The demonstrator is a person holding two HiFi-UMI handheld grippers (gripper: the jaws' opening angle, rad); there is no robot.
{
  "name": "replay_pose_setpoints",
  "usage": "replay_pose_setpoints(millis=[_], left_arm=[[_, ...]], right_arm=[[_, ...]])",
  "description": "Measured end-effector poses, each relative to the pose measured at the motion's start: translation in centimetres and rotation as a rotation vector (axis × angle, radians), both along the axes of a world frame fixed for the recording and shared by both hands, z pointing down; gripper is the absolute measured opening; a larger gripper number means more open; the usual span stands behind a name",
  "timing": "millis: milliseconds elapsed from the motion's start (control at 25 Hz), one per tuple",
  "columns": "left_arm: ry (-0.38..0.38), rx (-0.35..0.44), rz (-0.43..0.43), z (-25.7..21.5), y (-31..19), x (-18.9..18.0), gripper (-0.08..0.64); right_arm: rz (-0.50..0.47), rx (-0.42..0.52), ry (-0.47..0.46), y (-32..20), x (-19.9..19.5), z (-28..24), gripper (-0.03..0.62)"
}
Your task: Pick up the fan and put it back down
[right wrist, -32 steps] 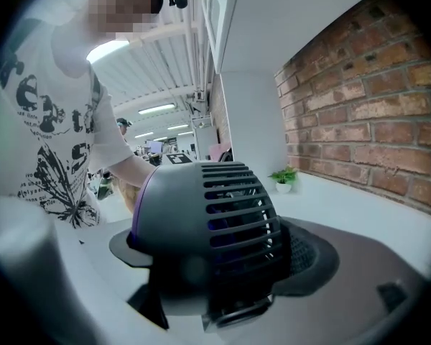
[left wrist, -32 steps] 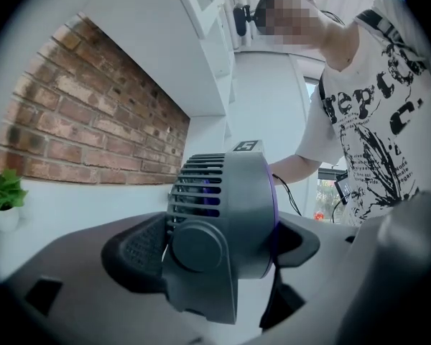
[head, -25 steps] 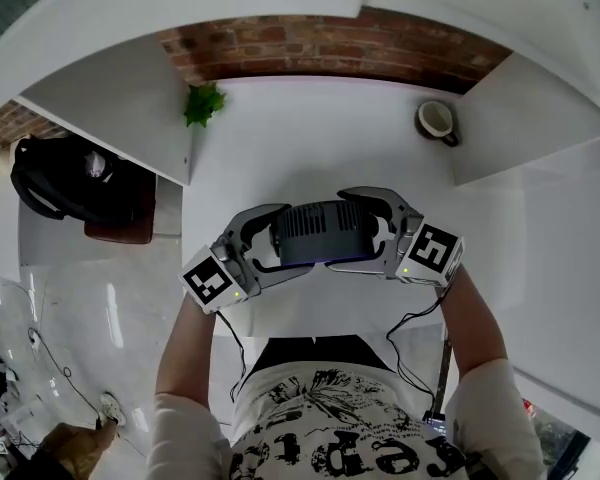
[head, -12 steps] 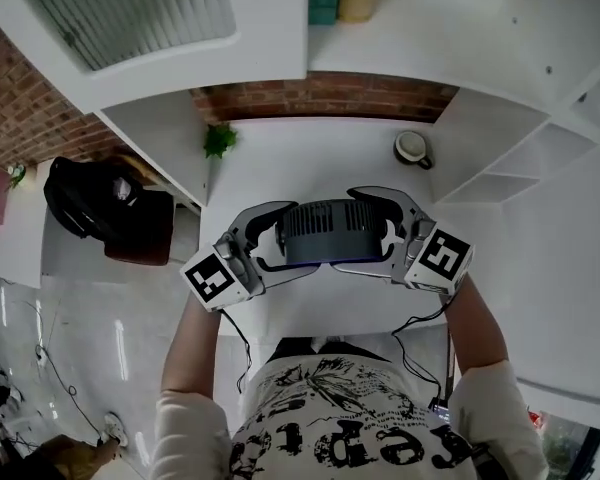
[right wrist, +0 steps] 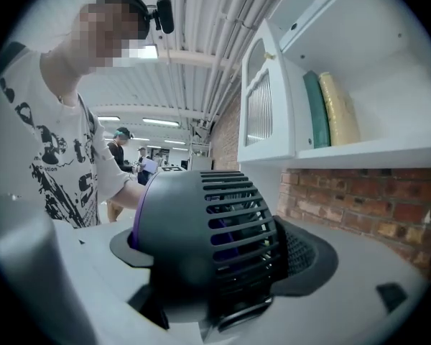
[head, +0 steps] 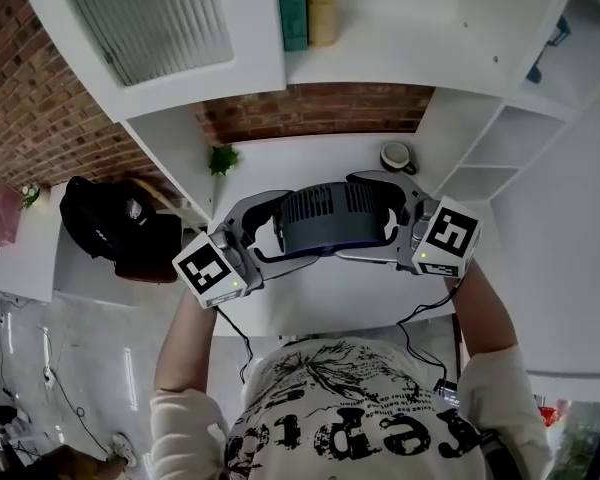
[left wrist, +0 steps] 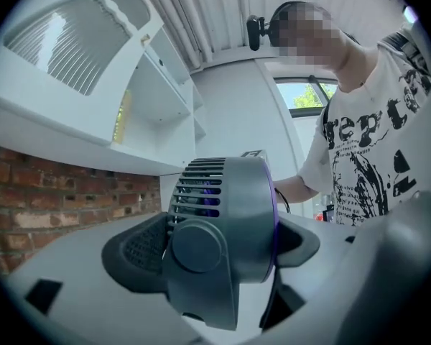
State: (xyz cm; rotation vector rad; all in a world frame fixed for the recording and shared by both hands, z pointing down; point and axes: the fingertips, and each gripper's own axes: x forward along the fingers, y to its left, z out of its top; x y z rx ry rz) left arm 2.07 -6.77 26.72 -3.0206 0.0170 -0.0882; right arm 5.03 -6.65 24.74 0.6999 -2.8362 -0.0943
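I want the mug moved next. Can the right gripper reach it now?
Probably not yet: the right gripper is shut on the fan, holding it up with the left gripper.

Left gripper (head: pixel 295 228) and right gripper (head: pixel 348 218) point inward, level, jaws wide, gripping.

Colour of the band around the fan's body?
Purple band on a dark grey fan; shows best in the left gripper view.

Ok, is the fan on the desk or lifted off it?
Lifted off: the left gripper and right gripper clamp the fan up near the shelf.
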Motion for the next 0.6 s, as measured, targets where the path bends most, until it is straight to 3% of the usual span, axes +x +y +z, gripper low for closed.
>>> replay_pose_setpoints(millis=[600], left_arm=[[0.035,0.022,0.02,-0.3,-0.1,0.5,0.416]], right_arm=[[0.018,0.005,0.042,-0.1,0.1,0.3,0.48]])
